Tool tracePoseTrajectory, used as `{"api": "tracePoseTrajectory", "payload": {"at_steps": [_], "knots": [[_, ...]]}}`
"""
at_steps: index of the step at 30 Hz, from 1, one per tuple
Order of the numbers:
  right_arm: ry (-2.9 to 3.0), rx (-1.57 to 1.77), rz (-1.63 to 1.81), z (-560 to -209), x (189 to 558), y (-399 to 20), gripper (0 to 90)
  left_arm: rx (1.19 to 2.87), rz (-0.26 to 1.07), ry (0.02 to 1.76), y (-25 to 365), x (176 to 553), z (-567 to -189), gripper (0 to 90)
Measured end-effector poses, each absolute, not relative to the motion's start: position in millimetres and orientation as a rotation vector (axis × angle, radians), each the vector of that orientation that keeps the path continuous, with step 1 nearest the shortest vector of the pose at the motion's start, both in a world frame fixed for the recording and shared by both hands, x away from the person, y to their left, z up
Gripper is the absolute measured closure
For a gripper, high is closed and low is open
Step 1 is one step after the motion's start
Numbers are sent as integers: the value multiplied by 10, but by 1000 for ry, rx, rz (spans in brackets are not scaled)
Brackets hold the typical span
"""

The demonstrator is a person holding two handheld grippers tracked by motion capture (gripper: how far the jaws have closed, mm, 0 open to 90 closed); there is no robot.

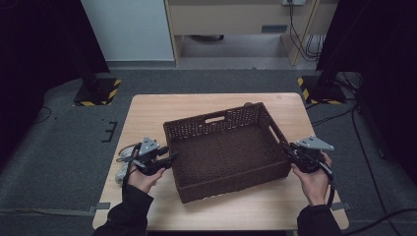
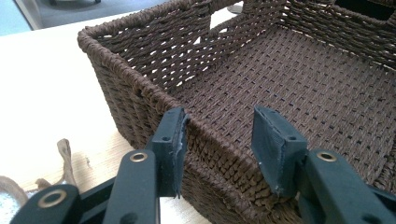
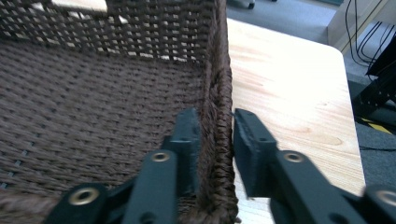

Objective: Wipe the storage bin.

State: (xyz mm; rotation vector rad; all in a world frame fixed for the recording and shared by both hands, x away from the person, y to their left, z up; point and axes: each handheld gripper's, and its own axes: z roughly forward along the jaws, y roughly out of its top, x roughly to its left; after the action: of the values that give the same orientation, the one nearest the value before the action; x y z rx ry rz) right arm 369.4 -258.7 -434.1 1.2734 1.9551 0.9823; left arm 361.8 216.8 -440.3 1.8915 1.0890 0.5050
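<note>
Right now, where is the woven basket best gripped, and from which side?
By the rims of its two short end walls: the basket is wide and open-topped. The left gripper straddles one end wall, the right gripper the other, one jaw inside, one outside. Likely steadier than one-sided lifting.

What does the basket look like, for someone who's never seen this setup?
On the light wooden table, find the dark brown woven basket at its centre, rectangular and open-topped. A slot handle is cut into its far wall, and the left gripper and right gripper straddle its side rims.
</note>
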Motion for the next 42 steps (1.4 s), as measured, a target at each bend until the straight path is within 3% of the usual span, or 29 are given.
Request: {"api": "tracePoseTrajectory", "payload": {"at_steps": [23, 42], "knots": [[1883, 1367, 1037, -4264, 3461, -2608, 544, 1882, 498, 1074, 2074, 3391, -4399, 528], [1799, 1481, 1057, -4285, 3407, -2634, 550, 1880, 522, 1039, 2096, 3433, -4352, 533]]}}
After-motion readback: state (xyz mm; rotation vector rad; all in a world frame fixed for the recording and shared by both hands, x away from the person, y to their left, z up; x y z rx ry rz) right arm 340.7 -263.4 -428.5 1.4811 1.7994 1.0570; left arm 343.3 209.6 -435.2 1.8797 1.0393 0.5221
